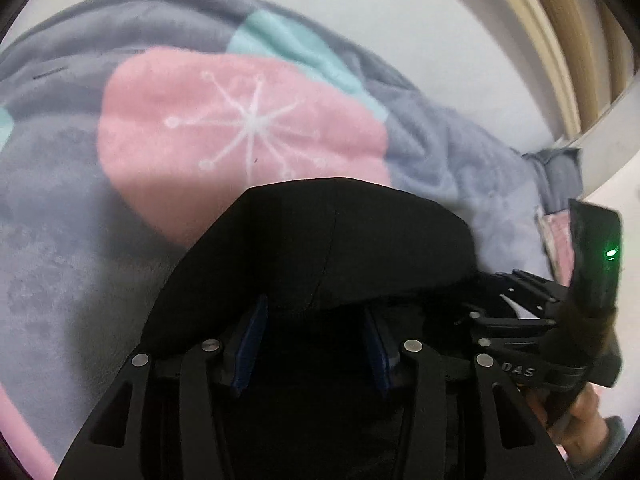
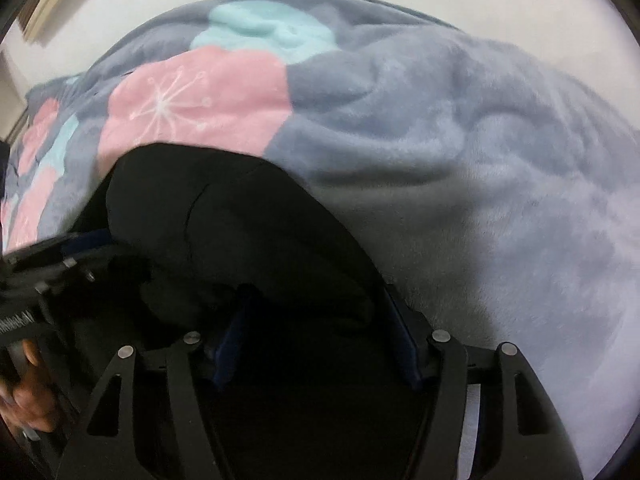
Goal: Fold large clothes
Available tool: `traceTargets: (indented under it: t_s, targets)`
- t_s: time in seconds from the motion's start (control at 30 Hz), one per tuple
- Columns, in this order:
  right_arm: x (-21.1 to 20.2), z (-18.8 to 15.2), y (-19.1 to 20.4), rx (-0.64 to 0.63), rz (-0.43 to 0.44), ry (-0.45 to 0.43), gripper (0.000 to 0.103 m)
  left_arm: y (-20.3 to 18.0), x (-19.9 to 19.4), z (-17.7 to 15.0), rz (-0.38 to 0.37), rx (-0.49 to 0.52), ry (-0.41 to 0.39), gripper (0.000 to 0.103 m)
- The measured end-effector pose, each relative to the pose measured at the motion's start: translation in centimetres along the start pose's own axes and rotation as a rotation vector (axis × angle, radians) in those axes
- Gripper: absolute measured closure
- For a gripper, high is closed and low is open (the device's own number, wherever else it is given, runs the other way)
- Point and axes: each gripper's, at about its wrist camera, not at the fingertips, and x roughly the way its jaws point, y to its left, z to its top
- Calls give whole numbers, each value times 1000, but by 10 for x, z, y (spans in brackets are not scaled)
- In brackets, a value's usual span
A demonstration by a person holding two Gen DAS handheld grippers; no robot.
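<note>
A black garment (image 1: 320,240) is bunched over my left gripper (image 1: 316,320) and hides its fingertips; the blue pads (image 1: 252,336) stand apart with black cloth between them. The same black garment (image 2: 248,220) drapes over my right gripper (image 2: 316,320), whose blue pads (image 2: 404,340) also stand apart with cloth between. Whether either gripper pinches the cloth is hidden. The right gripper's body shows at the right of the left wrist view (image 1: 560,320), close beside the left one.
A fleece blanket (image 1: 120,160), grey with pink and teal patches and white snowflake marks, lies under the garment and shows in the right wrist view (image 2: 460,140). A white surface (image 1: 400,20) lies beyond it. A beige frame (image 1: 560,20) stands at the far right.
</note>
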Motion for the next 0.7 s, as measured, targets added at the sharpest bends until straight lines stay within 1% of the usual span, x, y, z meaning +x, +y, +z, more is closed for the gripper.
traceTargets:
  t_s: [0.1,0.13,0.2,0.27,0.3,0.33,0.37,0.4,0.43,0.47,0.5,0.53,0.57,0.6,0.63,0.67,0.7]
  targets:
    - [-26,-4,-11,8,92,-22,37,-4,-39,2,-81,32,-43,55]
    - [-39,-7,-19,4,120,-34,37,-3,-52,6,-78,47,-60,55]
    - [-52,-7,-23,-10,135,-42,35,6,-80,13,-33,66,-96,51]
    - [-55,-8,-36,-31,154,-24,35,18,-89,21,-12,57,-108,32]
    - [-50,-7,-44,-34,147,-5,34,29,-90,27,-21,29,-96,28]
    - [-45,-10,-54,-27,160,32,33,43,-85,31,-103,-19,-57,27]
    - [-37,-5,-62,-10,201,78,33,52,-77,33,-175,-57,-21,27]
    - [-28,6,-60,20,247,128,33,65,-66,33,-251,-118,31,27]
    - [-16,3,-63,44,267,163,33,75,-53,30,-272,-166,70,27]
    - [-1,9,-62,53,279,178,33,75,-40,30,-272,-179,91,27]
    - [4,8,-61,59,301,183,32,77,-28,24,-272,-183,118,27]
    - [6,8,-59,63,311,176,34,74,-20,19,-264,-171,131,28]
    - [5,9,-54,52,304,157,51,70,-18,16,-247,-156,128,36]
    - [1,10,-47,24,288,133,58,61,-18,11,-234,-118,120,53]
    - [-3,9,-41,-3,265,112,65,53,-17,8,-235,-92,134,77]
    - [-14,8,-33,-49,239,82,75,42,-20,4,-177,-53,132,78]
    - [-22,7,-27,-82,226,62,79,31,-26,0,-137,-1,113,81]
